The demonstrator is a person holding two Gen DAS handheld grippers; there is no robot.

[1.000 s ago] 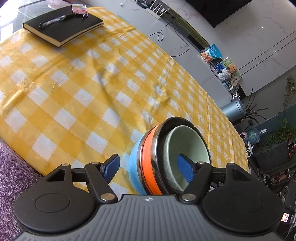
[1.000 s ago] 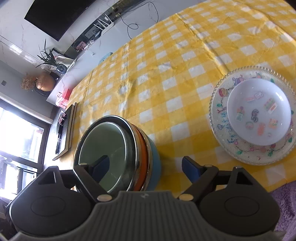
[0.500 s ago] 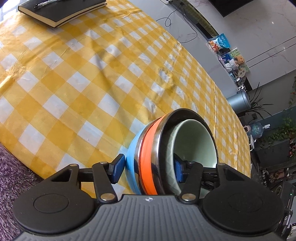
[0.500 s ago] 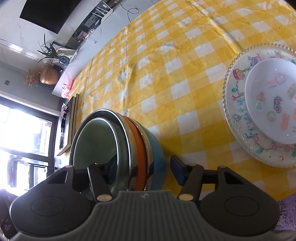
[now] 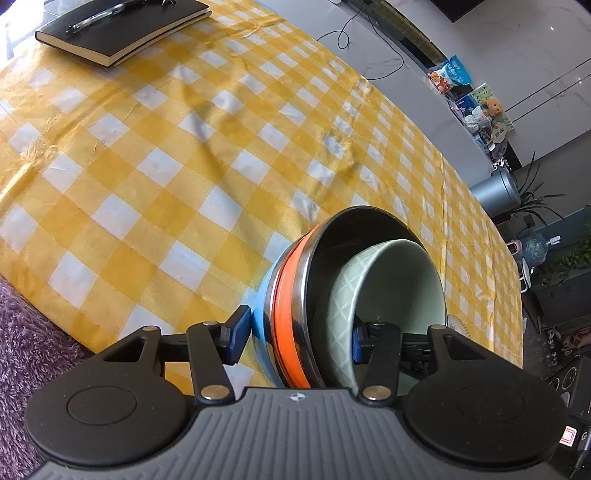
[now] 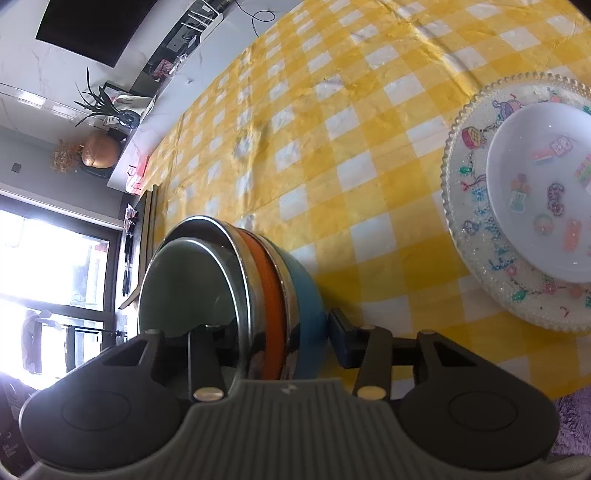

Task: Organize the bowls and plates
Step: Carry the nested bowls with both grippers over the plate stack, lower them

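Note:
A nested bowl stack stands on the yellow checked tablecloth: blue outside, then orange, then steel, with a pale green bowl innermost. My left gripper straddles its near rim, jaws closing, one pad against the blue wall and the other inside the green bowl. In the right wrist view the same bowl stack sits in my right gripper, jaws closing too. One finger presses the blue wall; the other is hidden inside the green bowl. The green bowl leans loosely inside the steel one.
A beaded glass plate carrying a white sticker-decorated bowl sits to the right on the cloth. A black notebook with a pen lies at the far left corner. Purple shaggy fabric borders the near table edge.
Both grippers' jaws closed in from wide apart onto opposite sides of the stack's rim. The green bowl shifted and now sits askew inside the steel bowl.

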